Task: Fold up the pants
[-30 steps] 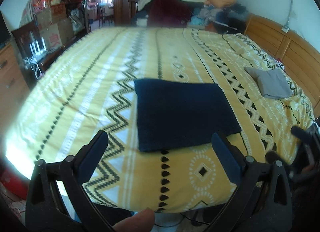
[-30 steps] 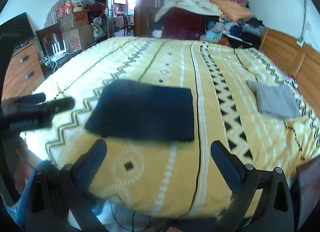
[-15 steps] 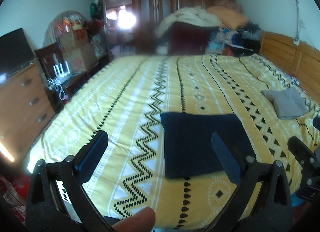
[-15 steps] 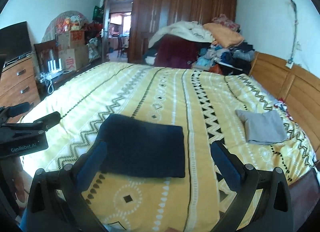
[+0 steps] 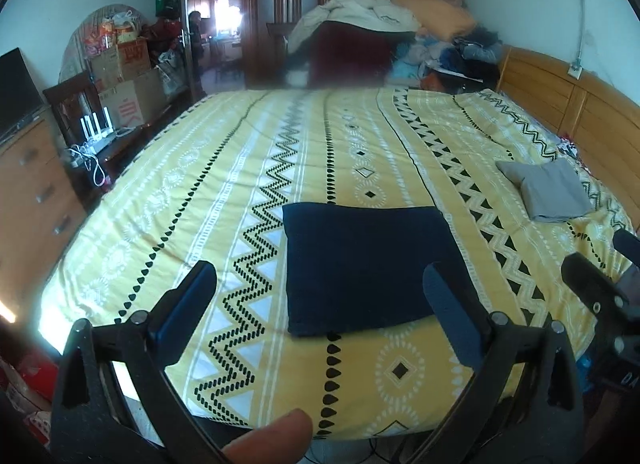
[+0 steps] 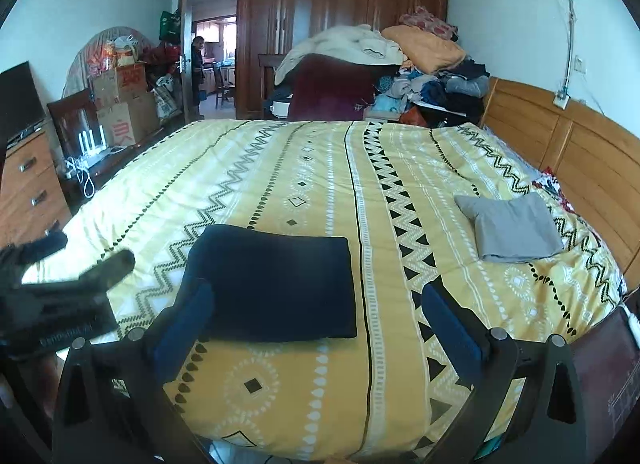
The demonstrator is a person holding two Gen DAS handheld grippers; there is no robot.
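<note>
Dark navy pants [image 5: 368,264], folded into a flat rectangle, lie on the yellow patterned bed cover [image 5: 224,192] near its front edge. They also show in the right wrist view [image 6: 276,284]. My left gripper [image 5: 320,296] is open and empty, held above the bed's front edge short of the pants. My right gripper [image 6: 316,312] is open and empty, also back from the pants. Each gripper shows at the edge of the other's view: the right one [image 5: 596,296] and the left one [image 6: 72,280].
A folded grey garment [image 6: 512,228] lies on the bed to the right, near the wooden headboard [image 6: 576,160]. A heap of clothes and bedding [image 6: 376,68] is stacked beyond the bed. A wooden dresser [image 5: 28,192] and cardboard boxes [image 5: 128,80] stand at the left.
Both grippers have pulled back and risen from the bed, so more of the room shows. The navy pants lie unmoved. Both grippers stay open.
</note>
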